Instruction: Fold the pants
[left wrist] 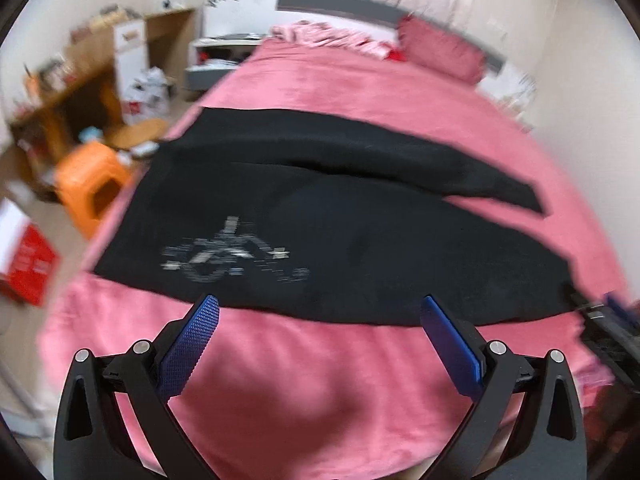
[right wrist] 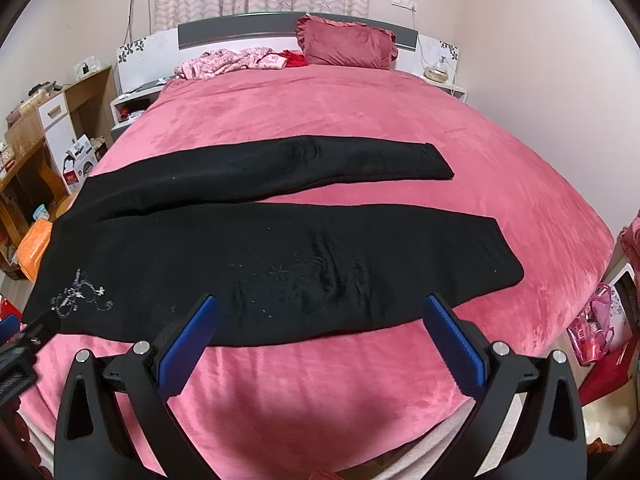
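Both tools (left wrist: 320, 312) (right wrist: 320, 312) agape above black pants (right wrist: 260, 264), flat on bed (right wrist: 320, 120).

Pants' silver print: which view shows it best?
Neither is ideal. The left wrist view has the print large and central on the pants but motion-blurred. The right wrist view shows it sharp but small, at the frame's left edge.

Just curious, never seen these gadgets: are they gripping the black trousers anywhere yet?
No. Both the left tool and right tool are open and empty, above the black pants lying flat on the pink bed.
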A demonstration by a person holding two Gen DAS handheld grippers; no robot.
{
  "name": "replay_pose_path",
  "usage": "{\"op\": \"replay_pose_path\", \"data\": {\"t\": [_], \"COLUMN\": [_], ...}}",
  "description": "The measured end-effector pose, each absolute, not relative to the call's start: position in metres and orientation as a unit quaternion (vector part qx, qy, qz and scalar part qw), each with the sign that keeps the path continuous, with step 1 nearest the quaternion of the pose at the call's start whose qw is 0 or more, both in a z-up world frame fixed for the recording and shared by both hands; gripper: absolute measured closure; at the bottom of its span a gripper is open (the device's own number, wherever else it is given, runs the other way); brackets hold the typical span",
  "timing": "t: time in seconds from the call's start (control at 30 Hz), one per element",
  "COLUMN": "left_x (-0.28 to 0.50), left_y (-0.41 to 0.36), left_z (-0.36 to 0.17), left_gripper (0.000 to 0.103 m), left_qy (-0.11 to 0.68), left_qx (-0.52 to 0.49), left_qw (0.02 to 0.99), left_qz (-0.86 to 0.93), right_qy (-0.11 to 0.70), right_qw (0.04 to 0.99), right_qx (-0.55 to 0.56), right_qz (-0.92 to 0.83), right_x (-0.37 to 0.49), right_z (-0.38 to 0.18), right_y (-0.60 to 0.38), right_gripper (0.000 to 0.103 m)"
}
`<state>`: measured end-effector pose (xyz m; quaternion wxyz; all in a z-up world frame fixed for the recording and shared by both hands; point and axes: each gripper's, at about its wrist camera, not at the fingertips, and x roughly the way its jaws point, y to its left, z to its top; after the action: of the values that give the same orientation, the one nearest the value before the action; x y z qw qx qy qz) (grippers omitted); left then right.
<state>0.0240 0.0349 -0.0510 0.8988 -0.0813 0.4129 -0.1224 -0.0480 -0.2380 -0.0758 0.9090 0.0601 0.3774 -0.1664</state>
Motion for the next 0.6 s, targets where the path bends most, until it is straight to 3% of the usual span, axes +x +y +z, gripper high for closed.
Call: {"op": "replay_pose_path", "data": {"t": [0.1, 0.3, 0.4, 0.6], "left_x": [0.025, 0.044, 0.055, 0.069], "left_y": [0.058, 0.073, 0.097, 0.150], "left_z": [-0.059, -0.081, -0.093, -0.118], "left_gripper": [0.003, 0.003, 0.003, 0.003], "left_qy": [0.388, 0.402, 0.407, 0.414], "left_qx": [-0.175, -0.145, -0.159, -0.208], "left_qw": [0.892, 0.897, 0.895, 0.885], "left_qz": [-0.152, -0.115, -0.084, -0.038], "right_qy": [0.390, 0.426, 0.446, 0.410], "right_qw": [0.904, 0.891, 0.861, 0.823], "right_qx": [0.069, 0.133, 0.228, 0.378], "right_qz": [-0.159, -0.082, -0.083, -0.112], "right_x": [-0.044, -0.031, -0.031, -0.048], "right_z": [-0.087, -0.125, -0.145, -0.177], "right_y": [-0.247, -0.279, -0.319, -0.393], "right_gripper": [0.002, 0.002, 0.002, 0.003]}}
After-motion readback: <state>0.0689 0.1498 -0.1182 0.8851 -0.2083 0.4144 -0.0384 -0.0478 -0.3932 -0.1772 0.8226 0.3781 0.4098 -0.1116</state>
